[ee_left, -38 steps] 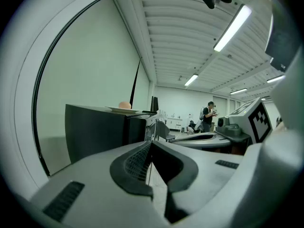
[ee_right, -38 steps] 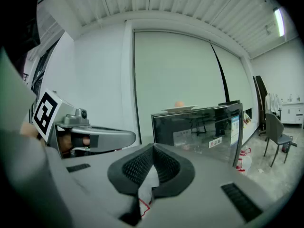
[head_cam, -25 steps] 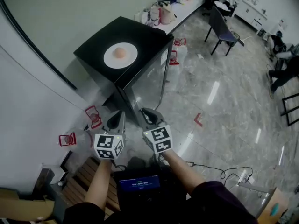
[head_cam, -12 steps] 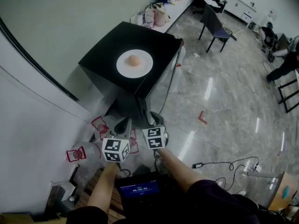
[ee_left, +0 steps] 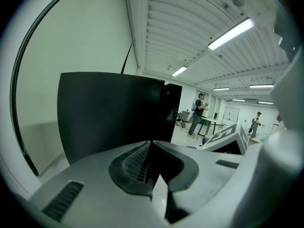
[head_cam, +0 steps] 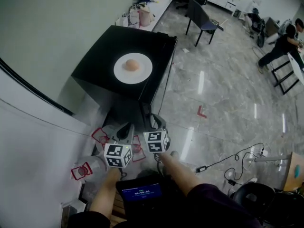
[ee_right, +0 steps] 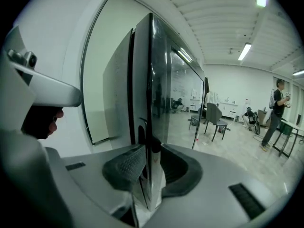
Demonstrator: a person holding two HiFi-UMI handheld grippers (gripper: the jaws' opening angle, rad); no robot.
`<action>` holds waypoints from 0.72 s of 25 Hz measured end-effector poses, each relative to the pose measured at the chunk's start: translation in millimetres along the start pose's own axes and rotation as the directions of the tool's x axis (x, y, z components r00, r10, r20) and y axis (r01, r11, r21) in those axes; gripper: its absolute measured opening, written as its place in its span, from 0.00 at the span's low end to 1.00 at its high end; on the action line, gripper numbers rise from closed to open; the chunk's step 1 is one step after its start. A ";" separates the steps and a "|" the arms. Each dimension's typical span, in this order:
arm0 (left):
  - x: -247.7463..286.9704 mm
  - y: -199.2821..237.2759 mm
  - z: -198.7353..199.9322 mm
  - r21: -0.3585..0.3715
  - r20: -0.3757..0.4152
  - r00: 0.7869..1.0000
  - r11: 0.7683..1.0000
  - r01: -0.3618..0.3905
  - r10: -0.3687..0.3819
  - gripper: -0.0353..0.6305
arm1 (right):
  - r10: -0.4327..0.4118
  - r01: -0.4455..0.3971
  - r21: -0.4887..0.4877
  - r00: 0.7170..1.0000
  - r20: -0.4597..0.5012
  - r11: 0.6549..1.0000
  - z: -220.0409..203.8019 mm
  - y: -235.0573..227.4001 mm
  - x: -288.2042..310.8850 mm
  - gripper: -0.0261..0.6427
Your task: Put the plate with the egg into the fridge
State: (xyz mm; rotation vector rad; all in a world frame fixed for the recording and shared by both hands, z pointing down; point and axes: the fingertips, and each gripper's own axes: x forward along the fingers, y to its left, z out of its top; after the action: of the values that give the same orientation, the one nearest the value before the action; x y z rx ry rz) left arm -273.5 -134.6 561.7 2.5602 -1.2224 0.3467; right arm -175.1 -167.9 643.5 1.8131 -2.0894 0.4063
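Note:
A white plate (head_cam: 141, 72) with a brown egg (head_cam: 132, 65) rests on top of the black fridge (head_cam: 97, 56). Both grippers are low in front of the fridge, below the plate. My right gripper (head_cam: 151, 121) is at the door's upright edge (ee_right: 151, 80). Its jaws have just been opening. That edge stands between them and the pads do not clamp it. My left gripper (head_cam: 127, 130) is shut on nothing beside it, facing the fridge's dark side (ee_left: 109, 113). In the gripper views, the left gripper (ee_left: 151, 144) shows closed tips and the right gripper (ee_right: 148, 148) straddles the edge.
Red-handled clear jugs (head_cam: 83, 170) stand on the floor by the wall at the left, another jug (head_cam: 99, 136) near my left gripper. A chair (head_cam: 202, 15), a red floor mark (head_cam: 202, 111), cables (head_cam: 237, 160) and a person (head_cam: 280, 46) are further out.
Both grippers have come down and in toward the fridge's front, and they stand closer together. The right one now sits at the door's edge. The plate and egg have not moved on the fridge.

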 end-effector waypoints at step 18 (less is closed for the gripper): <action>27.2 -39.2 2.2 0.027 -0.007 0.991 0.991 0.131 -0.131 0.07 | -0.031 0.031 0.029 1.000 -0.004 0.999 -16.3 -58.6 -43.0 0.13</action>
State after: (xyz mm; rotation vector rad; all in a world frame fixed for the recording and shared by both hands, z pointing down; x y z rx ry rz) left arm -225.9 -131.3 562.8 2.6446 -1.0476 0.3436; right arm -110.6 -131.0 638.9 1.8575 -2.0605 0.4329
